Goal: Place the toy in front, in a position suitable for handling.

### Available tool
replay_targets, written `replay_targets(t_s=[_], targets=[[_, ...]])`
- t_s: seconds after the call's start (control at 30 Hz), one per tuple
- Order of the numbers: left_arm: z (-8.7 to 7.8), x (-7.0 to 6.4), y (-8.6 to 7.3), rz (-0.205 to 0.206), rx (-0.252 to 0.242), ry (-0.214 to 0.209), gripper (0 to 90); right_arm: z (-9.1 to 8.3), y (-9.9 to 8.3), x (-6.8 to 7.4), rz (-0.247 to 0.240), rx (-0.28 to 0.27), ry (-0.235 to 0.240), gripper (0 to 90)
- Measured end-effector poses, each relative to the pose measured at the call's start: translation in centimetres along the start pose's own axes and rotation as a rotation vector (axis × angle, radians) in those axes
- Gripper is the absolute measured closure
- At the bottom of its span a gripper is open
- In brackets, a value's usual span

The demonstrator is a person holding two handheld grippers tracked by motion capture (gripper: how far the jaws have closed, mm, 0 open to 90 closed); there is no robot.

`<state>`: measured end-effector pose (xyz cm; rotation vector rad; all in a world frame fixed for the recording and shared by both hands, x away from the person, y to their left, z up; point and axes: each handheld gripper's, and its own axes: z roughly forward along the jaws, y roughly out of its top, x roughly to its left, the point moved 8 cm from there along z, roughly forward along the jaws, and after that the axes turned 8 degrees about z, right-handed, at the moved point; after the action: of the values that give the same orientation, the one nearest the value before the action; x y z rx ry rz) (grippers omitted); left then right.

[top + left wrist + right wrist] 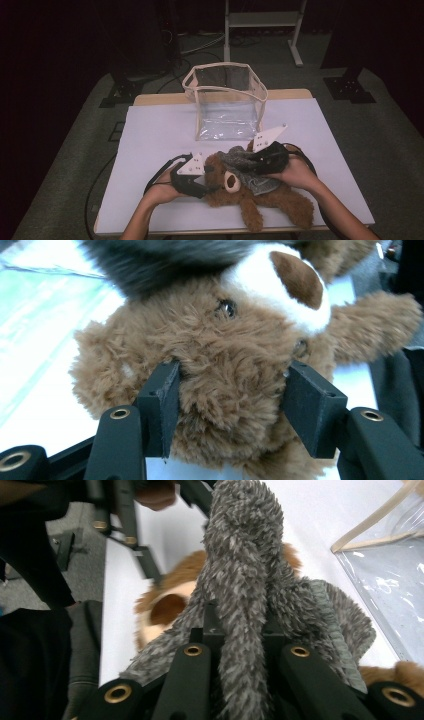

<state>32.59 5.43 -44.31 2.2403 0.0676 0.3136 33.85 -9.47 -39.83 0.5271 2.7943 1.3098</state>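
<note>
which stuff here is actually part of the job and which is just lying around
In the job:
- teddy bear, head between the left gripper fingers
- grey fuzzy garment, clamped by the right gripper

Lying about:
- clear bag, open, apart from the bear
- white frame on the floor behind the table

Teddy bear's [225,365] feet beyond the left gripper view's edge, grey garment [170,260] blurred.
</note>
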Motion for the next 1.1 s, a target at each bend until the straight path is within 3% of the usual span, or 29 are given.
replay_targets(t_s=[0.2, 0.33, 0.4, 0.43, 0.53, 0.57, 0.63, 0.93, 1.1], targets=[[0.4, 2.1, 0.4, -0.07, -0.029, 0.04, 42.5, -0.9, -0.6, 1.2, -0.022, -0.007, -0.003, 79.8], [0.3, 2.0, 0.4, -0.061, -0.023, 0.023, 42.4, -0.3, -1.2, 1.1, -0.041, 0.017, -0.035, 79.9], [0.0, 1.7, 0.2, -0.057, -0.022, 0.008, 42.0, 0.0, -1.5, 0.5, -0.042, 0.024, -0.055, 80.0], [-0.2, 1.4, 0.0, -0.059, -0.025, -0.005, 41.9, 0.3, -1.6, -0.6, -0.019, 0.025, -0.078, 80.0], [-0.2, 1.4, -0.2, -0.06, -0.022, -0.006, 41.1, 0.3, -1.6, -1.7, 0.002, 0.026, -0.103, 80.1], [0.1, 1.5, -0.3, -0.066, -0.025, -0.005, 41.2, 0.3, -1.3, -3.0, 0.03, 0.019, -0.122, 80.1], [0.4, 1.6, -0.3, -0.069, -0.026, 0.0, 41.3, 0.4, -1.1, -3.4, 0.049, 0.012, -0.122, 80.0], [1.1, 2.3, 0.4, -0.067, -0.033, 0.015, 41.8, 1.0, 0.8, -1.2, -0.016, -0.004, -0.092, 80.0], [1.1, 2.3, 0.5, -0.065, -0.034, 0.019, 42.7, 0.9, 0.0, -1.3, -0.013, 0.0, -0.088, 80.0]])
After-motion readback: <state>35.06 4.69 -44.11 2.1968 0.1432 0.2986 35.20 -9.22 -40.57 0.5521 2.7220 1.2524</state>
